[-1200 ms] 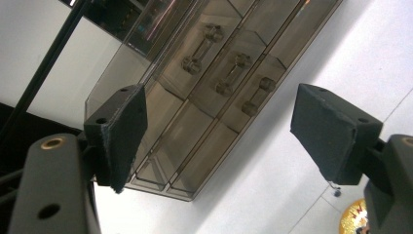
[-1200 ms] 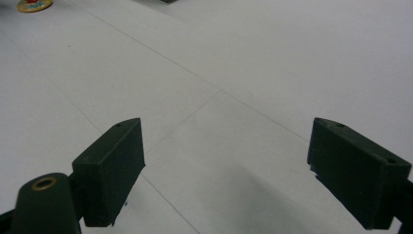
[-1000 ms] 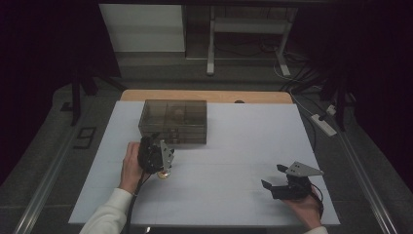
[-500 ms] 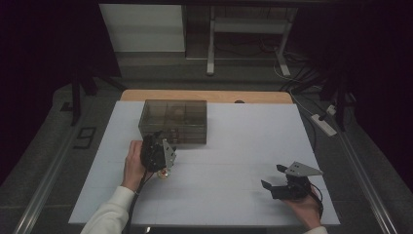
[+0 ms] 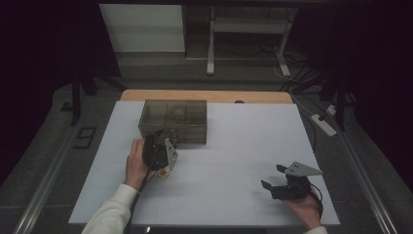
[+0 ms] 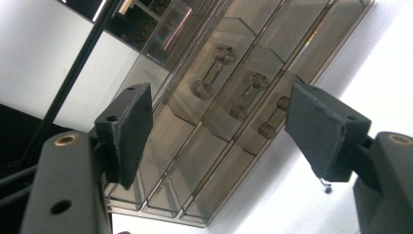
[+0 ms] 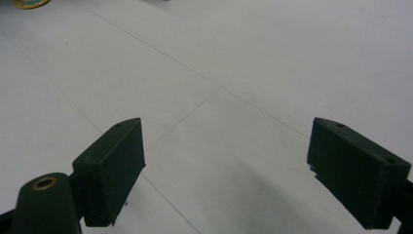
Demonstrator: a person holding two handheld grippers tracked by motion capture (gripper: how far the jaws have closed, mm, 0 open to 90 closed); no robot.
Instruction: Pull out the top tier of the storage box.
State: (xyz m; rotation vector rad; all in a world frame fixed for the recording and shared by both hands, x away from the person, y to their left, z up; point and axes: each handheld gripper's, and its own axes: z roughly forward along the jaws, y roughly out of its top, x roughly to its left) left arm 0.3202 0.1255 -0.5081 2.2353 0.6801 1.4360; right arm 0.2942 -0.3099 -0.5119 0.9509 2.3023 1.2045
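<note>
Two tongs are held over a white bench (image 5: pixel 234 146). The left tongs (image 5: pixel 158 146) are seen in the high view just in front of a smoky drawer box (image 5: pixel 173 119), which stands on the left half of the bench, toward its far edge. In the left gripper view the left tongs (image 6: pixel 219 131) are spread wide, nothing between them, and are pointed at the box front (image 6: pixel 229 112), where three drawers with bar handles (image 6: pixel 212 73) are shown, all apparently closed. The box is not touched by either pad. A small yellowish thing (image 5: pixel 165 173) is seen on the bench just below the left tongs; what it is cannot be told, as the view is dim.

The right tongs (image 5: pixel 277 178) are held low near the front right corner of the bench, well apart from the box. In the right gripper view the right tongs (image 7: pixel 224 165) are likewise spread wide and empty, with bare bench (image 7: pixel 243 73) beyond them.
</note>
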